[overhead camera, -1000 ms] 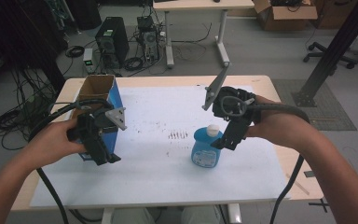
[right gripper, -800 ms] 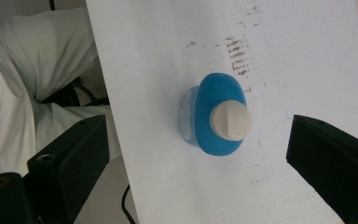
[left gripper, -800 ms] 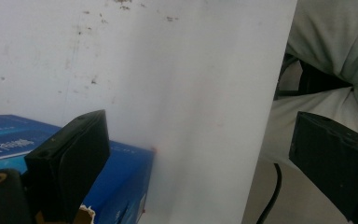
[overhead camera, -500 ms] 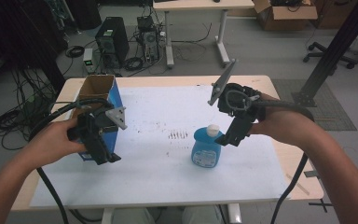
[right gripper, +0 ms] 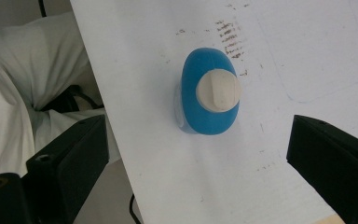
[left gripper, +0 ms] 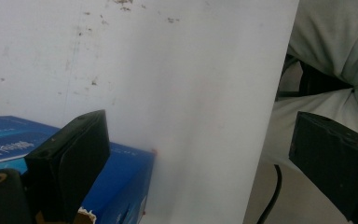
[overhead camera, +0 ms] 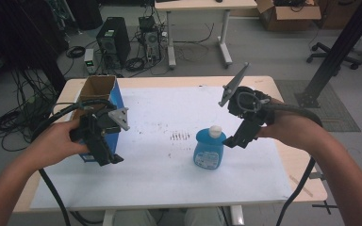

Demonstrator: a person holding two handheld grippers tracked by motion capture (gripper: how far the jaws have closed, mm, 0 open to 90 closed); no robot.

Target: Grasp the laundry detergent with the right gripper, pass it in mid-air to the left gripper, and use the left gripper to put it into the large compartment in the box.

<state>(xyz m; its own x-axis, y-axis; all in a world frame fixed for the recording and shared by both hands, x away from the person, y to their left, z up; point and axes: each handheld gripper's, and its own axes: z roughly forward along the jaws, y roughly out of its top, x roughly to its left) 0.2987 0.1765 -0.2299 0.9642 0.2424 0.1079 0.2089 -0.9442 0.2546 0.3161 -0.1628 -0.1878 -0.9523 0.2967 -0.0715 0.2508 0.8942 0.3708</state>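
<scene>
- White sheet point(overhead camera: 160, 165) covers the wooden surface point(overhead camera: 283, 94); computers and cables lie on the floor behind.
- Blue bottle point(overhead camera: 209, 147) with a white cap stands upright near the middle.
- Right tongs point(overhead camera: 238, 141) hover just beside it, released, jaws wide.
- Left tongs point(overhead camera: 104, 157), also released, sit against an open blue box point(overhead camera: 104, 89).

Blue box point(left gripper: 9, 140) print seemingly blurred, unreadable.
</scene>
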